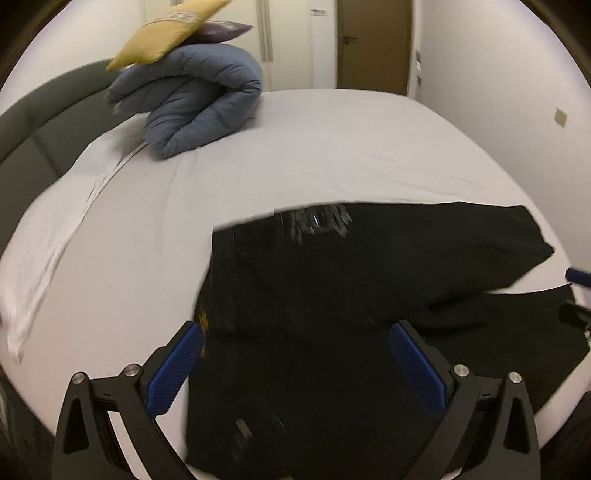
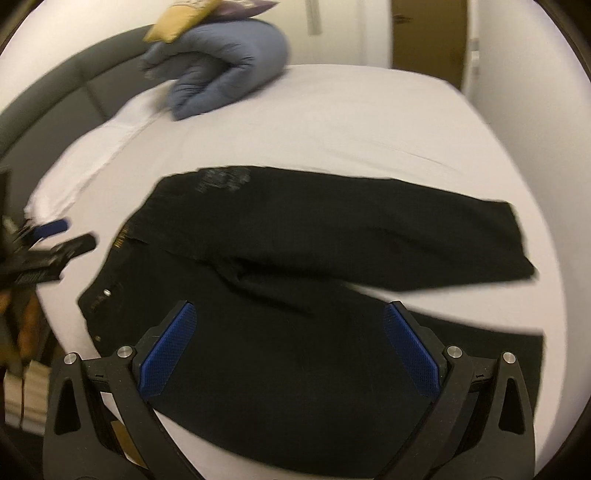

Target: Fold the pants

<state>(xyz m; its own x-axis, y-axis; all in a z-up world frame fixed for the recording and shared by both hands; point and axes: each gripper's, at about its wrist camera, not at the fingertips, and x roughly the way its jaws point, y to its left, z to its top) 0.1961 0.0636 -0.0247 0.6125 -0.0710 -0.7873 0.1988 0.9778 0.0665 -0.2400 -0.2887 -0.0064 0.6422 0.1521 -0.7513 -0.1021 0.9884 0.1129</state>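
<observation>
Black pants lie spread flat on the white bed sheet, waistband to the left, the two legs running right and splitting apart. In the left wrist view the same pants fill the lower middle, with a grey print near the far edge. My left gripper hovers open above the waist end, nothing between its blue pads. My right gripper hangs open over the near leg and holds nothing. The left gripper also shows at the left edge of the right wrist view.
A rolled blue duvet with a yellow cushion and a purple one on top sits at the bed's far left. A dark padded headboard curves along the left. A wooden door stands beyond the bed. White pillows lie left.
</observation>
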